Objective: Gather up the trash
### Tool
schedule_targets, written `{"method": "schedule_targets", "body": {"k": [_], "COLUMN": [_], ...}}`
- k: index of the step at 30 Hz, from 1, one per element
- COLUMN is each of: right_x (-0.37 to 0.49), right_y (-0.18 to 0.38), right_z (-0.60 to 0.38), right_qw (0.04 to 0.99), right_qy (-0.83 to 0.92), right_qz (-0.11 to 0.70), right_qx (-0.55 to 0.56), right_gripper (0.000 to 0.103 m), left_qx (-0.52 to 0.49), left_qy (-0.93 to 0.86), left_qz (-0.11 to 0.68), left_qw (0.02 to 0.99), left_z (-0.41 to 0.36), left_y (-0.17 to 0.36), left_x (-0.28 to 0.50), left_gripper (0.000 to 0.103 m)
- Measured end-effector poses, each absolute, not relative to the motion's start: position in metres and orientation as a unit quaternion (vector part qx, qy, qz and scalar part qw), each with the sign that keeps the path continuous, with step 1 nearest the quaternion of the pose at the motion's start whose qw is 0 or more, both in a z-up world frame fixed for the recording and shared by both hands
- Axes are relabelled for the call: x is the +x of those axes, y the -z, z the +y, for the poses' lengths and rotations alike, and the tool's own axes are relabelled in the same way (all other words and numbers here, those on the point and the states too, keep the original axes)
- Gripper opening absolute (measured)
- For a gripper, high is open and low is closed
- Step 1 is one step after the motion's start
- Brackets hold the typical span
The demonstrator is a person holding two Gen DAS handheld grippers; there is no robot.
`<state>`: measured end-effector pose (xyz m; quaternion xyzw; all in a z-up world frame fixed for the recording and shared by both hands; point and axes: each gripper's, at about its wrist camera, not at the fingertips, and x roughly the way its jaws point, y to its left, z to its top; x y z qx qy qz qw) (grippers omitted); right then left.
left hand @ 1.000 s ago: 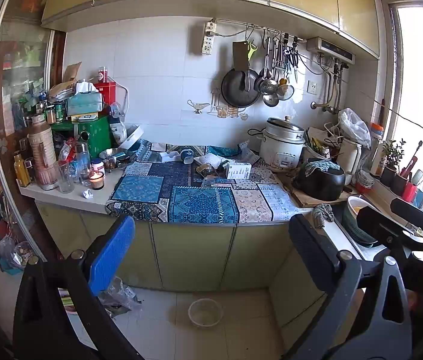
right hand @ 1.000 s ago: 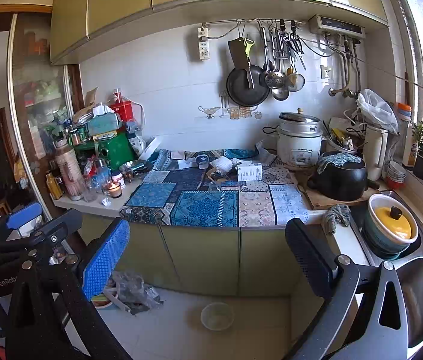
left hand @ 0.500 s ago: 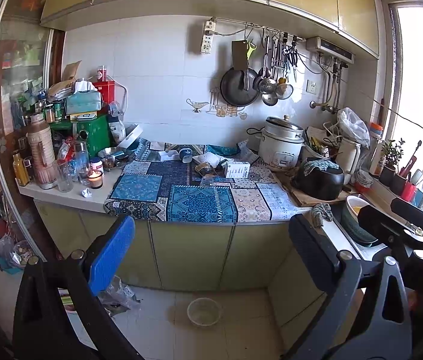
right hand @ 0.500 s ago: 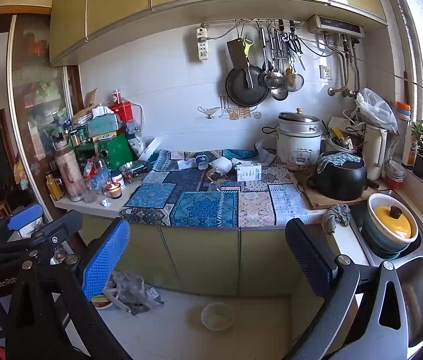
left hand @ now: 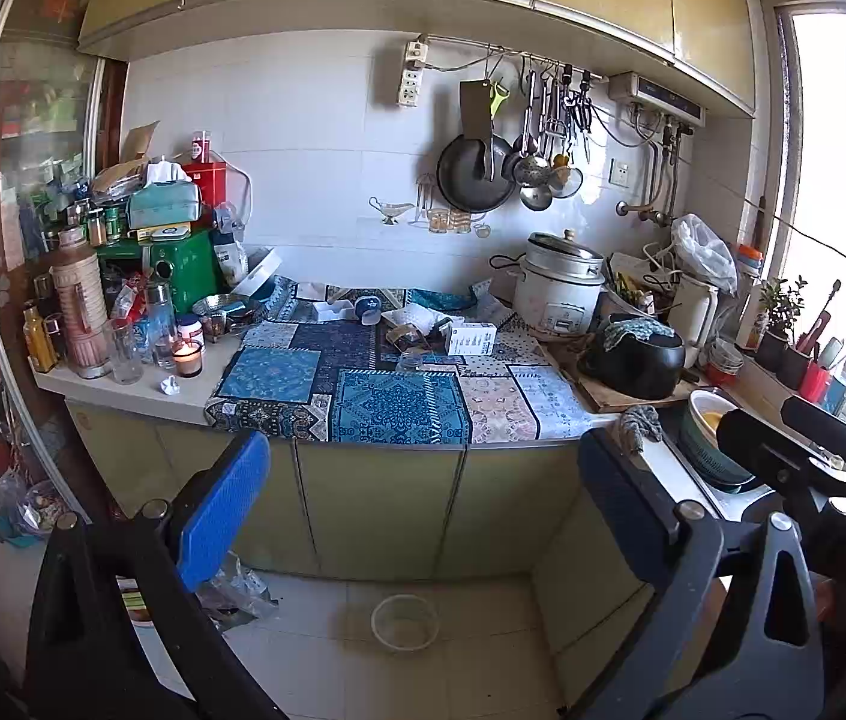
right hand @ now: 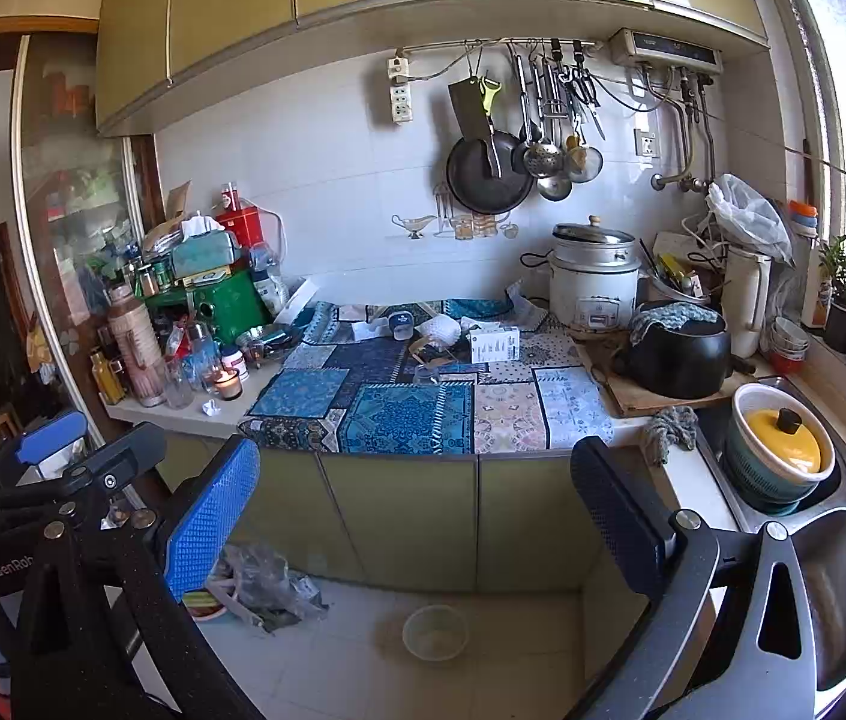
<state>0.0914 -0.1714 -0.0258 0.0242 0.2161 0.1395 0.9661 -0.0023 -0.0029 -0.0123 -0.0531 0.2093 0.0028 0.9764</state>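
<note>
Both grippers hang open and empty in front of a kitchen counter, well short of it. My left gripper (left hand: 423, 480) and my right gripper (right hand: 417, 480) each show a blue finger on the left and a black one on the right. Trash lies on the patterned cloth (left hand: 399, 396): a small white box (left hand: 470, 339), crumpled white paper (right hand: 444, 330) and wrappers beside it. A tiny crumpled paper ball (left hand: 170, 384) sits near a lit candle (left hand: 187, 358). A clear plastic bowl (left hand: 404, 621) stands on the floor, also in the right wrist view (right hand: 435, 630).
Jars, bottles and a green box (left hand: 180, 267) crowd the counter's left end. A rice cooker (left hand: 558, 291), black pot (left hand: 633, 354) and sink with a yellow-lidded bowl (right hand: 783, 444) are on the right. Plastic bags (right hand: 267, 591) lie on the floor at left.
The views have shifted only slightly; both grippers stay open and nothing on the counter has moved.
</note>
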Motion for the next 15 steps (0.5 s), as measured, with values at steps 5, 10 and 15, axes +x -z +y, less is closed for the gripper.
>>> {"method": "schedule_targets", "body": {"k": [5, 10, 15], "right_x": [0.0911, 0.0916, 0.0916], "right_y": [0.0245, 0.0238, 0.0238], "right_z": [-0.1738, -0.1743, -0.1732], "right_qw": [0.966, 0.966, 0.966], "right_qy": [-0.141, -0.142, -0.143], "right_qz": [0.215, 0.215, 0.216], "right_qx": [0.022, 0.023, 0.022], "right_gripper": [0.103, 0.103, 0.103], "left_qx": [-0.054, -0.051, -0.051], "left_qy": [-0.001, -0.002, -0.002], "left_qz": [0.208, 0.207, 0.208], "left_qw": [0.977, 0.977, 0.977], "left_z": [-0.0044, -0.0064, -0.0077], "left_y": [0.0093, 0.0074, 0.0063], "left_x": [-0.0028, -0.0023, -0.0015], "left_gripper": [0.103, 0.103, 0.103]}}
